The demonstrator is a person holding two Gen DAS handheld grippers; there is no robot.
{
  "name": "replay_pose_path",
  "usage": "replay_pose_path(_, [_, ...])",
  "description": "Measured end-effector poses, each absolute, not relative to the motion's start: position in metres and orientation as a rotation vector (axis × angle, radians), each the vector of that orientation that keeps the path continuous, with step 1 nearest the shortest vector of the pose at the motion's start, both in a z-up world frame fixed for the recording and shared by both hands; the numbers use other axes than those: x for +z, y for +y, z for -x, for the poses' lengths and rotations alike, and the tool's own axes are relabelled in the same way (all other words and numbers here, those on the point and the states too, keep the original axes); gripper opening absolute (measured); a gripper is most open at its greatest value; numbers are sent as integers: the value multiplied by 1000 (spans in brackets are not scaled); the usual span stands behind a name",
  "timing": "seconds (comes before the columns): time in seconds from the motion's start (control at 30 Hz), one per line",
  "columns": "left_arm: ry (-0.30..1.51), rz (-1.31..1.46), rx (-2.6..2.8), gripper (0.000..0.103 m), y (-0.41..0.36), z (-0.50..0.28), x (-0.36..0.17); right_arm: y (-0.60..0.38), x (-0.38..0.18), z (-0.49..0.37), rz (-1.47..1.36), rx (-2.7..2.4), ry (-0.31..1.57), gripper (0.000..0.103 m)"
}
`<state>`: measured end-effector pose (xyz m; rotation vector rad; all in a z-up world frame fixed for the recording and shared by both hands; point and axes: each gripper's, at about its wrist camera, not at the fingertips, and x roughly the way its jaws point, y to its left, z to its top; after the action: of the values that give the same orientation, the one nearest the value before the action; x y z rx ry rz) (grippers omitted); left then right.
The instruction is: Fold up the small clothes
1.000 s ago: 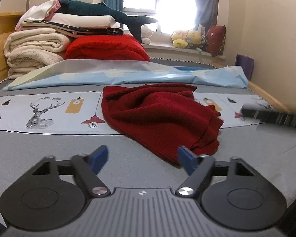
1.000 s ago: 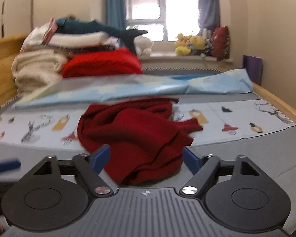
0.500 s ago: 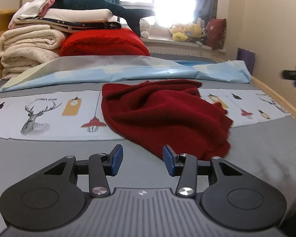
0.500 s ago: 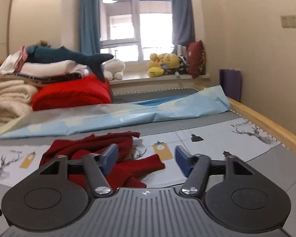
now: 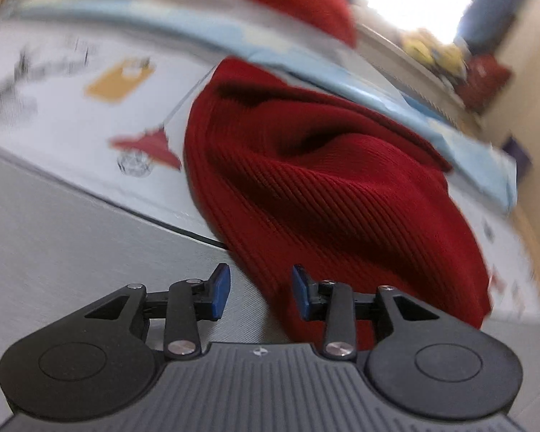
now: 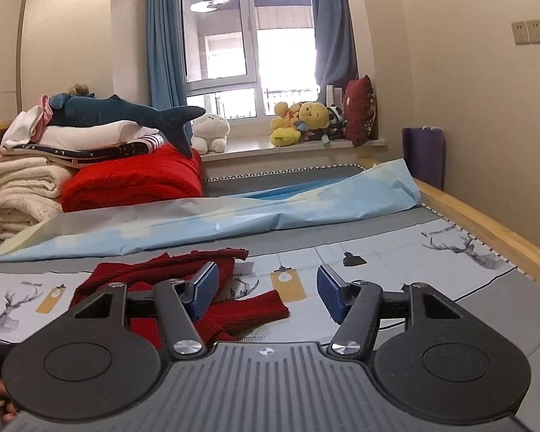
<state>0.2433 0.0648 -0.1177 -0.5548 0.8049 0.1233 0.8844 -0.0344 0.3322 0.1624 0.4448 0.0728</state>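
A crumpled dark red ribbed knit garment [image 5: 324, 187] lies on the bed. In the left wrist view, which is blurred and tilted, my left gripper [image 5: 259, 291] is open, low over the bed, with the garment's near left edge between its blue fingertips [image 5: 219, 288]. In the right wrist view the garment [image 6: 154, 280] lies to the lower left, partly hidden behind the left finger. My right gripper [image 6: 266, 288] is open and empty, held above the bed to the right of the garment.
A printed white sheet [image 6: 396, 262] lies across the grey bed. A light blue sheet [image 6: 234, 216] lies behind it. Folded blankets, a red quilt [image 6: 133, 180] and a plush shark are stacked far left. The wooden bed rail [image 6: 486, 230] runs along the right.
My left gripper has dropped, tilted and moved in to the garment's near edge, with its jaws a little wider. My right gripper has stayed raised and opened wider.
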Motion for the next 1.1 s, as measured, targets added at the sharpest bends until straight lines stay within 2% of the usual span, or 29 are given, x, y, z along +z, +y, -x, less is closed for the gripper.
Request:
replay_pose_path(0.13, [863, 668, 160, 42, 69, -256, -145, -35, 327, -889, -179, 82, 461, 63])
replay_pose_path(0.17, [864, 662, 165, 39, 69, -260, -145, -33, 326, -890, -179, 83, 465, 63])
replay_pose_path(0.2, [878, 641, 165, 33, 68, -263, -144, -31, 325, -892, -180, 85, 468, 63])
replay_pose_path(0.23, [908, 609, 161, 13, 69, -266, -142, -29, 324, -895, -179, 86, 472, 63])
replay_pose_path(0.27, [938, 580, 127, 8, 72, -270, -138, -27, 323, -896, -178, 87, 477, 63])
replay_pose_path(0.43, [896, 335, -48, 6, 118, -262, -81, -10, 320, -904, -178, 107, 492, 63])
replay_pose_path(0.6, [954, 134, 120, 5, 202, -228, -44, 9, 318, -908, -160, 139, 514, 63])
replay_pose_path(0.63, [954, 87, 163, 0, 217, -221, -41, 12, 317, -912, -155, 144, 523, 63])
replay_pose_path(0.73, [964, -15, 346, 0, 252, -200, -46, 25, 310, -923, -131, 161, 562, 63])
replay_pose_path(0.9, [997, 387, 298, 1, 313, -183, -56, 57, 284, -959, -104, 203, 672, 63])
replay_pose_path(1.03, [993, 414, 182, 31, 309, -194, -56, 90, 250, -989, -134, 288, 817, 63])
replay_pose_path(1.1, [1000, 449, 160, 32, 309, -204, -71, 107, 227, -1007, -147, 306, 911, 62])
